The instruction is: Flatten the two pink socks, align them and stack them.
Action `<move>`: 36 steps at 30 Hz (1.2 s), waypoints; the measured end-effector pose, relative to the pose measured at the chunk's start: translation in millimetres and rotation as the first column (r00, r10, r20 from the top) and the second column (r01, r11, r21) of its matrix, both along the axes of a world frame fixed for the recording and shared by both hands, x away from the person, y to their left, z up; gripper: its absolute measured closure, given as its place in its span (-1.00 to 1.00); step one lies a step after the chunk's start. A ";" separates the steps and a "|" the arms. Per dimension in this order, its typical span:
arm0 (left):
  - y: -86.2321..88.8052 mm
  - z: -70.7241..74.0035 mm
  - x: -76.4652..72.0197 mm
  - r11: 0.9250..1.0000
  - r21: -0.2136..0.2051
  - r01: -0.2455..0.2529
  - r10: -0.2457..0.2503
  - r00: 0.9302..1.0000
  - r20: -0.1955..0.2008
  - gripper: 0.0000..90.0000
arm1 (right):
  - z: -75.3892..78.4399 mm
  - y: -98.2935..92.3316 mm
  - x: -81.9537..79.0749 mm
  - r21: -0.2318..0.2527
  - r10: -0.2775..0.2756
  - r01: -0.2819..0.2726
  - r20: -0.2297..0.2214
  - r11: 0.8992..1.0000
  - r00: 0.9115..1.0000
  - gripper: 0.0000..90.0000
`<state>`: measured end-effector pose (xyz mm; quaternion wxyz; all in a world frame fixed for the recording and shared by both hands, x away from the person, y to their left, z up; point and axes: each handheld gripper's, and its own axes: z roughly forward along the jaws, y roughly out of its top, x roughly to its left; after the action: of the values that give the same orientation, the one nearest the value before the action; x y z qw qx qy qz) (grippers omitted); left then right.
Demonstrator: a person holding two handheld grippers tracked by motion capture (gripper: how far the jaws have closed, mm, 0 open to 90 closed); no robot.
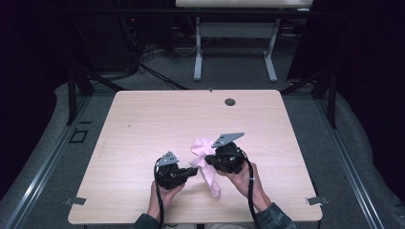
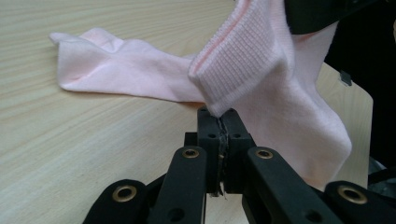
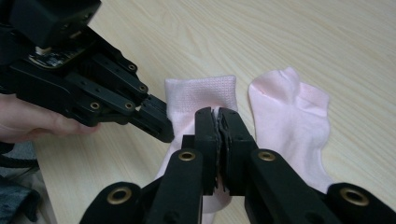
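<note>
A pale pink sock (image 1: pixel 211 180) hangs between the two grippers near the table's front edge. Its ribbed cuff (image 2: pixel 243 56) is pinched from both sides. My left gripper (image 2: pixel 223 114) is shut on the cuff's lower corner, and it reaches in from the left (image 3: pixel 161 123) in the right gripper view. My right gripper (image 3: pixel 218 112) is shut on the cuff (image 3: pixel 201 93) beside it. A second pink sock (image 3: pixel 289 116) lies flat on the wood, also seen behind the held one (image 2: pixel 130 70). In the high view the left gripper (image 1: pixel 195 170) and right gripper (image 1: pixel 208 161) nearly meet.
The light wooden table (image 1: pixel 143 124) has a small round cable hole (image 1: pixel 230 101) near its far edge. A person's hand (image 3: pixel 32 121) holds the left gripper. Another table's white legs (image 1: pixel 197 52) stand on the grey floor beyond. Dark curtains flank both sides.
</note>
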<state>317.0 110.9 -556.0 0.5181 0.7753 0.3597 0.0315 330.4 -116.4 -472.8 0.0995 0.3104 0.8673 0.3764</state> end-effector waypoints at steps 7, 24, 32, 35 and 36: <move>11.1 35.2 -12.2 0.994 0.103 -0.039 0.034 0.998 0.045 0.99 | 2.1 2.5 -9.3 0.034 -0.011 0.010 0.034 0.999 0.999 0.93; -20.0 47.0 -4.0 0.922 0.387 0.019 -0.009 1.000 -0.029 0.98 | -20.4 -12.1 -17.2 0.072 -0.135 0.137 -0.021 0.988 0.991 0.93; -18.0 20.7 4.1 0.940 0.340 0.006 0.027 0.995 -0.092 0.30 | -35.8 -23.0 -17.3 0.058 -0.192 0.193 -0.015 0.980 0.981 0.93; -15.4 19.7 -0.7 0.940 0.341 -0.006 0.042 0.994 -0.098 0.06 | -36.6 -23.7 -19.1 0.052 -0.201 0.201 -0.011 0.978 0.980 0.93; -15.5 19.0 -2.7 0.940 0.341 -0.014 0.051 0.994 -0.098 0.00 | -36.7 -23.5 -19.6 0.046 -0.202 0.202 -0.005 0.978 0.979 0.93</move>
<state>314.3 95.4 -537.0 0.3563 0.8477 0.3883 0.0609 310.8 -140.0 -509.5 0.1299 0.3993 0.8223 0.3842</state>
